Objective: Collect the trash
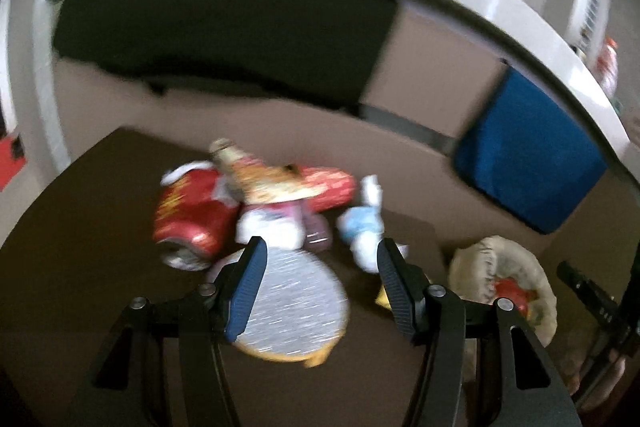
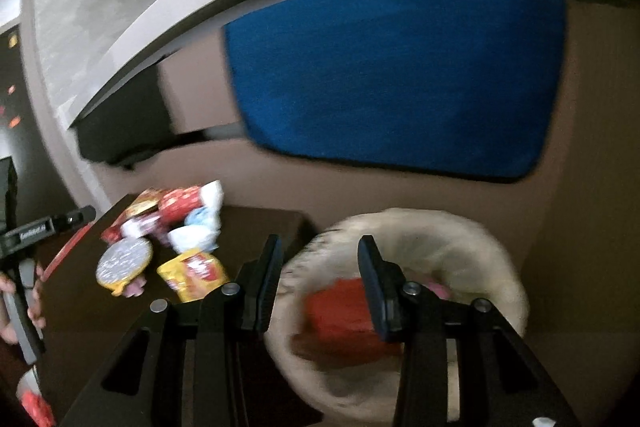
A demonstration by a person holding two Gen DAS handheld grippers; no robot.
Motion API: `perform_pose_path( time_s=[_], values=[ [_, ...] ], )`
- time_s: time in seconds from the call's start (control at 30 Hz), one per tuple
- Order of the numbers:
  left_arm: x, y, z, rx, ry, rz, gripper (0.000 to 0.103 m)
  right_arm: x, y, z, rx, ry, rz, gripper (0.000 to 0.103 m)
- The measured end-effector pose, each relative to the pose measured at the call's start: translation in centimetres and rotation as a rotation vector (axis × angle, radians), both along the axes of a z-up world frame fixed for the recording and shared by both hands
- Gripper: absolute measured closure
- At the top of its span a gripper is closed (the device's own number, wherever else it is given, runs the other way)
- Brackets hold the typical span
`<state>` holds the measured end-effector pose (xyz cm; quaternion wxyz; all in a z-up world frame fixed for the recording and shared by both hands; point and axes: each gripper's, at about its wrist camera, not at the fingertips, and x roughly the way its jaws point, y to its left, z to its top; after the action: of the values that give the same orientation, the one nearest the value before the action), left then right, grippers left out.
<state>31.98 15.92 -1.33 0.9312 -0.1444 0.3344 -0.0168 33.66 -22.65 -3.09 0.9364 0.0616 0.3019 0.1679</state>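
Table: one dark brown table (image 2: 256,227); the trash sits bunched toward its far edge, with a basket beside its right edge.
Blue panel: one blue panel (image 2: 392,75) under a white ledge behind the table.
Basket: one cream, soft-sided basket (image 2: 460,239), open at the top, with one red packet (image 2: 340,311) lying inside.
Trash pile: several wrappers touching one another; blur prevents an exact count.
Red wrappers: two at least, a crumpled red bag (image 1: 192,215) at the left of the pile and a red pouch (image 1: 328,187) at its far side; print unreadable.
Foil lid: one round silver foil lid (image 1: 296,303) with a yellow rim, nearest the front of the pile.
Yellow packet: one yellow packet (image 2: 194,273) with a red label, just right of the lid; lettering too blurred to read.
White and pale blue wrappers: two (image 2: 198,227), at the right of the pile.
Left gripper: left gripper (image 1: 320,247) has its jaws spread wide over the pile, nothing between them.
Right gripper: right gripper (image 2: 318,247) sits over the basket with its jaws partly apart and empty.
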Motion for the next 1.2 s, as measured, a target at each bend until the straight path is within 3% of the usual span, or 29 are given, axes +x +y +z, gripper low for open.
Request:
perform_pose_path(
  time_s=[0.23,0.53,0.73,0.87,1.03,1.2],
  values=[
    [-0.8,5.7,-4.8,-0.203,0.135,0.023,0.045,0.9,6.2,-2.0,-0.005,0.044,0.131,0.066],
    [1.2,5.3,-7.7,-0.274,0.2,0.015,0.045,2.7,10.5,-3.7,-0.022,0.096,0.244,0.066],
    [0.5,5.0,-7.5,-0.24,0.169,-0.017,0.047,5.7,11.7,-5.9,0.013,0.175,0.285,0.066],
    [-0.2,6.0,-6.9,-0.268,0.155,-0.031,0.047,6.5,12.5,-7.8,-0.006,0.218,0.308,0.066],
    [-1.5,6.9,-5.8,-0.223,0.094,-0.014,0.047,5.3,13.2,-9.0,0.024,0.262,0.341,0.066],
    [-1.6,6.4,-5.8,-0.227,0.088,-0.05,0.047,2.6,15.6,-9.5,-0.086,0.225,0.388,0.066]
  ],
)
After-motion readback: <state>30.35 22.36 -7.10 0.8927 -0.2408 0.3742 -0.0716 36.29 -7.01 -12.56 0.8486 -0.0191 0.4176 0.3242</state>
